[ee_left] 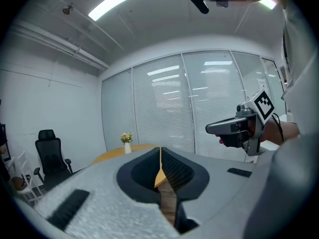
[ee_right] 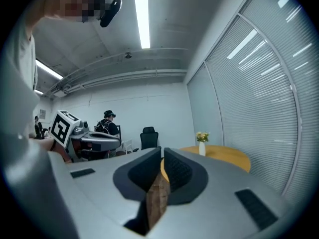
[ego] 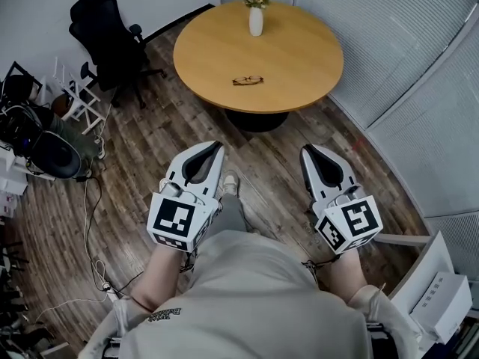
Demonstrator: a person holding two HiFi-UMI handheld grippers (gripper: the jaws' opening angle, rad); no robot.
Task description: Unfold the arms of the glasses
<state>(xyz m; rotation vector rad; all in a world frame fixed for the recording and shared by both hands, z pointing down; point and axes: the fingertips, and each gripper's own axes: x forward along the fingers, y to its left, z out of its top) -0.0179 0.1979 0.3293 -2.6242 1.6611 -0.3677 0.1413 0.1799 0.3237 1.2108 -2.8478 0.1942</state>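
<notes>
The left tongs point(ego: 215, 146) are closed, tips meeting with nothing between them. The right tongs point(ego: 308, 149) are likewise drawn together and empty, with only a sliver of a gap between the pads in the right gripper view. Both are held low and close to the person's body, side by side and pointing forward over the wooden floor point(ego: 266, 172). This reads as a carrying posture for an approach rather than a reach. The glasses point(ego: 247, 81) lie well ahead, near the front edge of the round surface point(ego: 299, 66) and far out of reach, with a vase point(ego: 256, 21) of flowers at the far edge. Whether their arms are folded is too small to tell. By the look of it the task has not begun: closing in comes first, and the tongs must open before either can take a grip.
</notes>
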